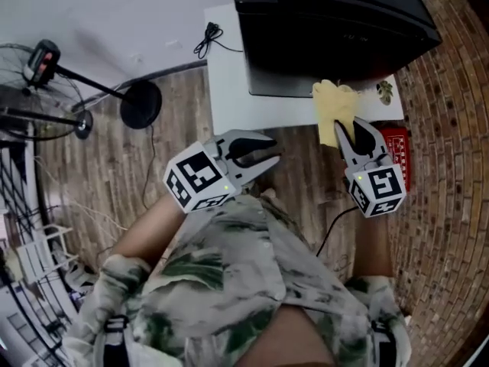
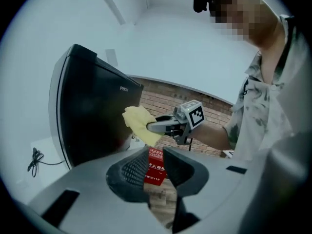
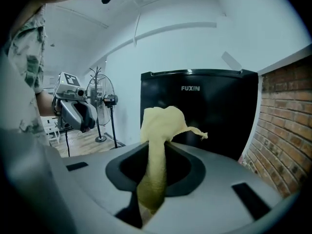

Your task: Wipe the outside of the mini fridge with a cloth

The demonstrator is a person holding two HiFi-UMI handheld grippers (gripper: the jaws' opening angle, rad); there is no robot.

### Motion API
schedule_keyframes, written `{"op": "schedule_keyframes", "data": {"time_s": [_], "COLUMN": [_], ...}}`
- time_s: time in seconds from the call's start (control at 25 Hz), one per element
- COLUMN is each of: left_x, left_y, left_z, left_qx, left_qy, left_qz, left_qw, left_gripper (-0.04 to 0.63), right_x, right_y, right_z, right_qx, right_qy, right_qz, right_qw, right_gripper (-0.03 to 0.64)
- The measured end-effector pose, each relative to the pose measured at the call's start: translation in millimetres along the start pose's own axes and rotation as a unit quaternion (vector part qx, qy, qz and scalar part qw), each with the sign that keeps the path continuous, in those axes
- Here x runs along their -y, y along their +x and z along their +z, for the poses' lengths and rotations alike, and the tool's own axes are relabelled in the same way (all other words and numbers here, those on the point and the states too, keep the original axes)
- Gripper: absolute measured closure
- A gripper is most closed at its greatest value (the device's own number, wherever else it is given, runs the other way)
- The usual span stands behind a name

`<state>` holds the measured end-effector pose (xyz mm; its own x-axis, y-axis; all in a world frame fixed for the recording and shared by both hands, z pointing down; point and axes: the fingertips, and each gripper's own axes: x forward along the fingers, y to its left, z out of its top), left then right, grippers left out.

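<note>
While left tongs [image 1: 269,151] gape empty, right tongs [image 1: 352,126] pinch a crumpled yellow cloth [image 1: 334,102] at the glossy black fridge [image 1: 328,14].

Black box-shaped mini fridge [image 1: 328,29]: on a white flat board [image 1: 225,90], straight ahead of the right gripper [image 1: 355,128] jaws. Yellow soft cloth [image 1: 334,105]: pinched between those jaws, bunched past their tips at the fridge front. Red cardboard box [image 1: 396,147]: just right of them. Left gripper [image 1: 271,150]: left of the cloth, jaws apart with nothing between. Black pedestal fan stand [image 1: 141,104]: well left of both.
</note>
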<state>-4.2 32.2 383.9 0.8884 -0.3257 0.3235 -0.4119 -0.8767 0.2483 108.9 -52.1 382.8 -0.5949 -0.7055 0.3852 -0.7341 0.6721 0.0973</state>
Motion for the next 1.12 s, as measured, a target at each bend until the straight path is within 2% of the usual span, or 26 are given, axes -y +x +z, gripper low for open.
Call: {"op": "schedule_keyframes", "data": {"time_s": [0.2,0.36,0.56,0.72,0.92,1.12], "left_x": [-3,-30,-71,-95,-120,-121], "left_y": [-40,-91,-169,-228,-278,-296], "left_z": [-20,-28,-45,-56,-63,-56], "left_qx": [0.003,0.018,0.019,0.024,0.02,0.039], "left_qy": [-0.006,0.009,0.034,0.032,0.04,0.037], "left_qz": [-0.012,-0.034,-0.057,-0.088,-0.114,-0.143], "left_qw": [0.9999,0.9992,0.9976,0.9954,0.9924,0.9882], "left_gripper": [0.503,0.503,0.503,0.503,0.503,0.503], "right_x": [-46,-86,-144,-180,-195,-180], "right_y": [18,48,102,140,180,200], "right_z": [10,47,91,125,174,222], "right_qx": [-0.005,-0.006,-0.004,-0.027,-0.057,-0.109], "right_qy": [-0.005,-0.04,-0.056,-0.08,-0.139,-0.231], "right_qz": [0.0,-0.028,-0.068,-0.111,-0.174,-0.246], "right_qw": [1.0,0.999,0.996,0.99,0.973,0.935], "right_gripper": [0.522,0.522,0.522,0.522,0.522,0.522]}}
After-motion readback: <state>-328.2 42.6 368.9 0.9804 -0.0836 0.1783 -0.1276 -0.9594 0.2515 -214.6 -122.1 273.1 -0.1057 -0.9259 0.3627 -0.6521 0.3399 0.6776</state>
